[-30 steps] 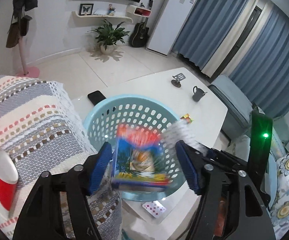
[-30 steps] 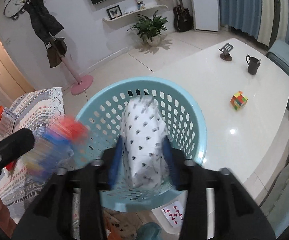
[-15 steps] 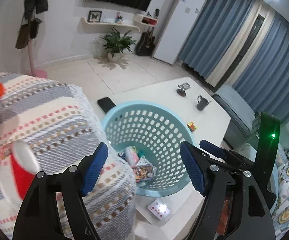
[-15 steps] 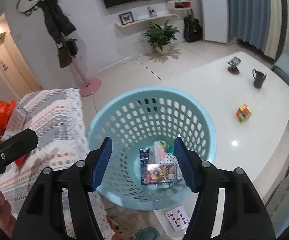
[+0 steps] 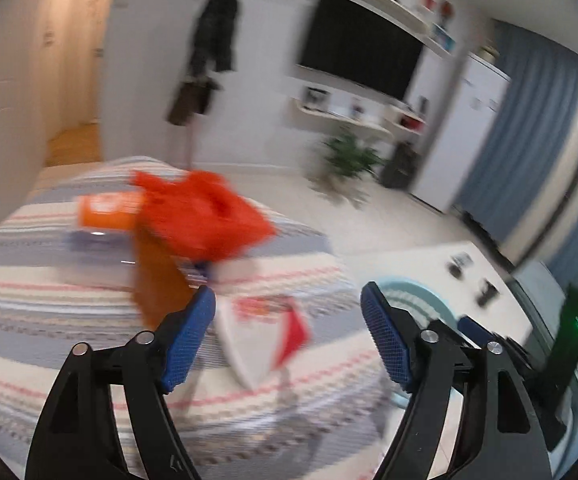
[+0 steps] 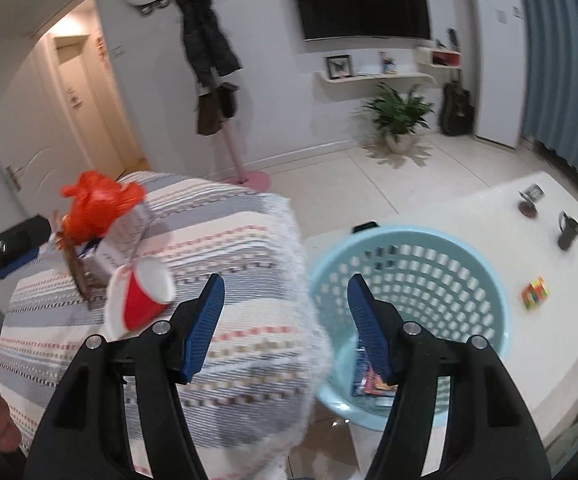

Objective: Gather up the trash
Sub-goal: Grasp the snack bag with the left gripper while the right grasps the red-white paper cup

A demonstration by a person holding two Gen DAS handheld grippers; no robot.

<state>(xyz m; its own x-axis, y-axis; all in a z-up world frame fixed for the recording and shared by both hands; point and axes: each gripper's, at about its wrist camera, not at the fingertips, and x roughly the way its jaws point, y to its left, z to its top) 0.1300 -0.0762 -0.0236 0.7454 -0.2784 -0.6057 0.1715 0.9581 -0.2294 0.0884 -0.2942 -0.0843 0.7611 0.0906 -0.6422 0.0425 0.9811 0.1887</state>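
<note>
My left gripper (image 5: 288, 312) is open and empty over the striped blanket (image 5: 89, 300). Just beyond its fingers lies a red and white paper cup (image 5: 265, 340) on its side, with an orange plastic bag (image 5: 205, 216) and a brown box (image 5: 155, 276) behind it. My right gripper (image 6: 285, 300) is open and empty, between the blanket (image 6: 241, 248) and the light blue basket (image 6: 485, 280). The cup (image 6: 141, 300), the bag (image 6: 97, 204) and a white box (image 6: 125, 236) lie to its left. Colourful packets (image 6: 369, 380) lie in the basket's bottom.
The basket stands on a white table (image 6: 569, 340) with a Rubik's cube (image 6: 535, 298), a dark mug (image 6: 567, 232), a small stand (image 6: 529, 200) and a black phone (image 6: 365, 226). A coat rack (image 6: 225, 120) and a potted plant (image 6: 399, 116) stand by the far wall.
Both grippers let their packets fall into the basket, opened, and swung left toward the blanket. The left view now faces the cup and orange bag.
</note>
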